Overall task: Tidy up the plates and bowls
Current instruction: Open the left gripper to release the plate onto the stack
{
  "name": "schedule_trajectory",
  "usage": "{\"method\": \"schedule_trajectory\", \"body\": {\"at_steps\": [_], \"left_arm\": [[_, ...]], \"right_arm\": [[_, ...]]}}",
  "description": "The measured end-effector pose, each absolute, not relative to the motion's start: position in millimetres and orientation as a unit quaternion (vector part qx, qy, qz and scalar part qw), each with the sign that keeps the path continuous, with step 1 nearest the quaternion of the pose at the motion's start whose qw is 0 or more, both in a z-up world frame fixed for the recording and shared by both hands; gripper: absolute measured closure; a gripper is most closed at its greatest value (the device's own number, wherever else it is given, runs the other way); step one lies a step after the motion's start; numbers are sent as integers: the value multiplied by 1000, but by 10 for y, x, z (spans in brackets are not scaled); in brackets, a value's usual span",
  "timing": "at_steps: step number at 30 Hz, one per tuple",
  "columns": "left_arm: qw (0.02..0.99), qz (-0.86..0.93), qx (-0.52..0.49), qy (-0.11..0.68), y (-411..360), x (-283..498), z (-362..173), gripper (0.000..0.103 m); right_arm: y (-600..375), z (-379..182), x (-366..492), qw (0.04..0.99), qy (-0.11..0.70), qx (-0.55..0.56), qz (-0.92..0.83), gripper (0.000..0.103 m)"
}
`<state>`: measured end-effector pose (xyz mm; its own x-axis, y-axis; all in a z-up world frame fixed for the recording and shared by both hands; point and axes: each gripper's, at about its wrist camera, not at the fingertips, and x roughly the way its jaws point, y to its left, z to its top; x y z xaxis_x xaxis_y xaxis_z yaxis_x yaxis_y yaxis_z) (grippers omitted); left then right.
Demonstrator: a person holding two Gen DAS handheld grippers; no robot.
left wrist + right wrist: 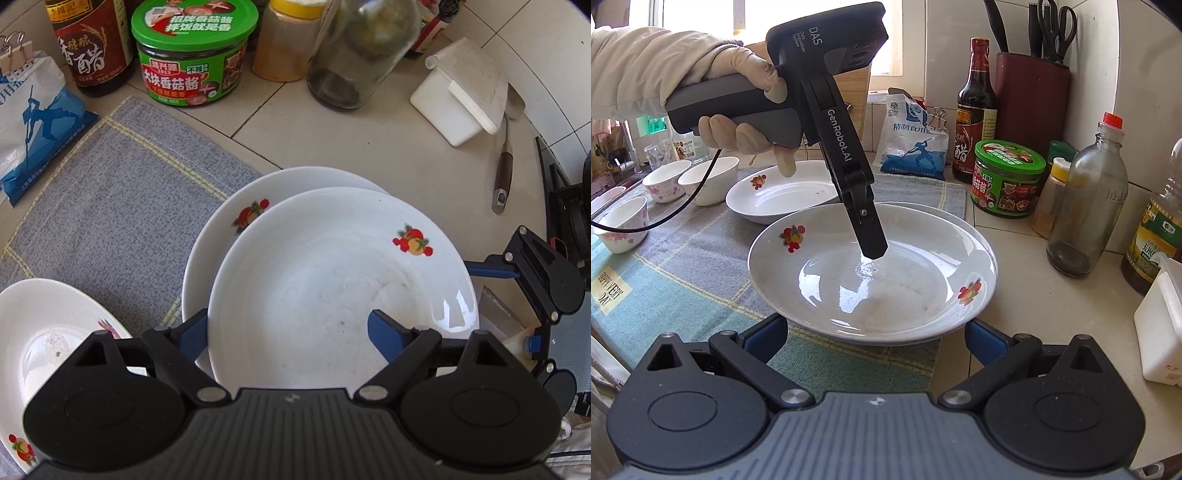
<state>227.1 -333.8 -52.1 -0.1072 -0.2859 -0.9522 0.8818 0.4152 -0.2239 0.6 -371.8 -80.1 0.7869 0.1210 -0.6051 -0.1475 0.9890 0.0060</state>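
Note:
Two white fruit-print plates lie stacked, offset, partly on the cloth; the top plate [343, 288] [871, 288] covers most of the lower plate [221, 236]. My left gripper [288, 332] [873, 251] points steeply down over the top plate, open. One of its fingers [384, 332] hangs over the plate's inside, the other stands by the left rim, and neither pad presses on it. My right gripper [875, 338] [506, 302] is open and wide at the plate's near rim. A third plate [44, 332] [779, 199] sits beside the stack. Several small bowls [665, 181] stand at the far left.
A blue-grey cloth [122, 206] covers part of the tiled counter. Behind the plates stand a salt bag [916, 144], a vinegar bottle [977, 110], a green-lidded jar [192, 55], a glass bottle [1086, 199] and a knife block [1030, 103]. A white box [461, 92] and a knife [504, 173] lie to the right.

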Motion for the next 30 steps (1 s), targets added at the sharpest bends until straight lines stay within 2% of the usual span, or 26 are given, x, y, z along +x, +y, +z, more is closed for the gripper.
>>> {"method": "schedule_trajectory", "body": {"at_steps": [8,18,30], "left_arm": [[626,-472,259,563,-3276,2263,-460,14],[679,-467,238,514,-3077,2195,-352,13],[791,-426,199,392,-2461,1746,-230,12]], "right_arm": [[-3707,-802,23,945,319,-25,65,0],[-3639,-741,50,942,329,-40,44,0],[-3630,-510,94,940,336,-54,-20,0]]}}
